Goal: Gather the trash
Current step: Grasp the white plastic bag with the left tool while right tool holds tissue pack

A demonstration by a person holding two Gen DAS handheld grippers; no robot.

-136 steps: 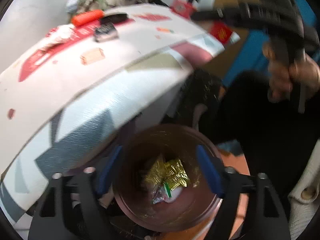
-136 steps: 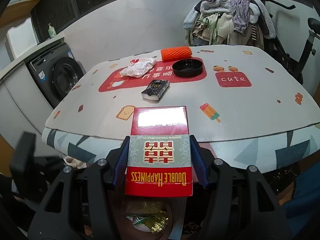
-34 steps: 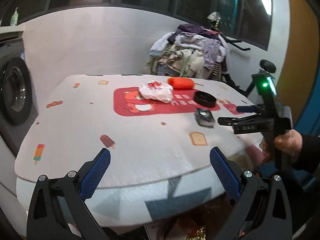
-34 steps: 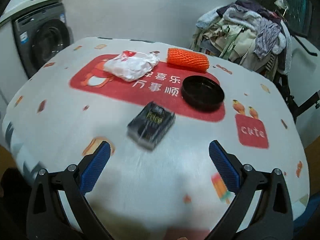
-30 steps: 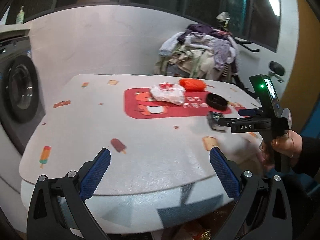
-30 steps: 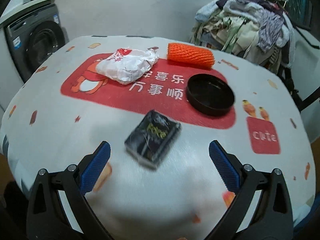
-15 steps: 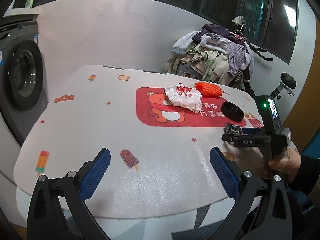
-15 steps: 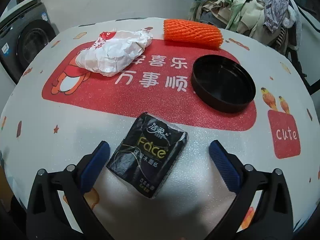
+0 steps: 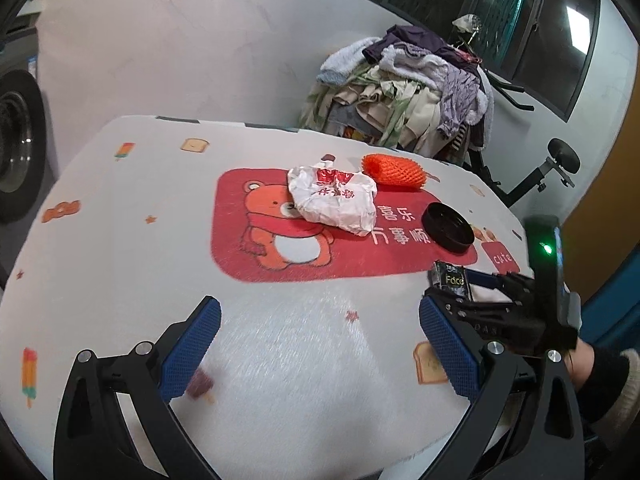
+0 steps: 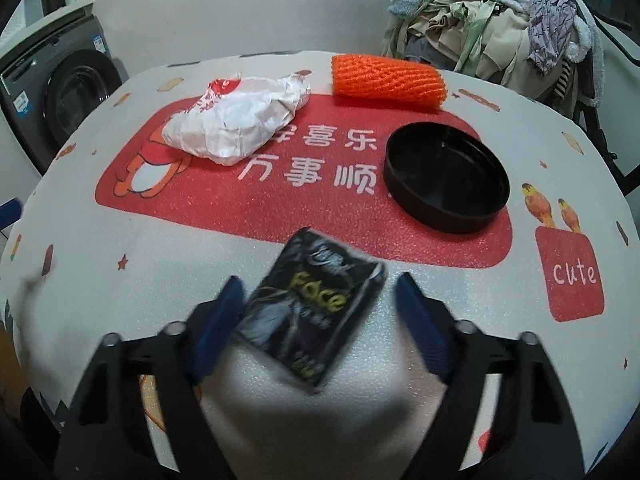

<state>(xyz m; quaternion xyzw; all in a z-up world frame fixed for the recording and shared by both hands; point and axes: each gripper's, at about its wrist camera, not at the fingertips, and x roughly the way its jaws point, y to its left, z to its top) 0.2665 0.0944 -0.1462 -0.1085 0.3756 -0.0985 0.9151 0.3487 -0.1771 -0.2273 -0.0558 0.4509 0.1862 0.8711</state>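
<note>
A black "Face" tissue pack [image 10: 312, 304] lies on the table between the blue pads of my right gripper [image 10: 316, 312], which are partly closed around it, the left pad at its edge, a small gap on the right. It also shows in the left wrist view [image 9: 450, 280]. My left gripper [image 9: 320, 344] is open and empty above the table's near part. A crumpled white wrapper [image 9: 332, 204] [image 10: 240, 120], an orange foam net [image 9: 394, 170] [image 10: 386, 78] and a black lid [image 9: 448, 230] [image 10: 446, 178] lie on the red mat.
The round table [image 9: 120, 240] has a white patterned cover. A heap of clothes [image 9: 408, 92] stands behind it, with an exercise bike [image 9: 552, 168] to the right. A washing machine [image 10: 60, 80] stands at the left.
My right gripper dropped the red box earlier, moved in over the tissue pack and its jaws have narrowed around it. My left gripper rose from the bin to above the table.
</note>
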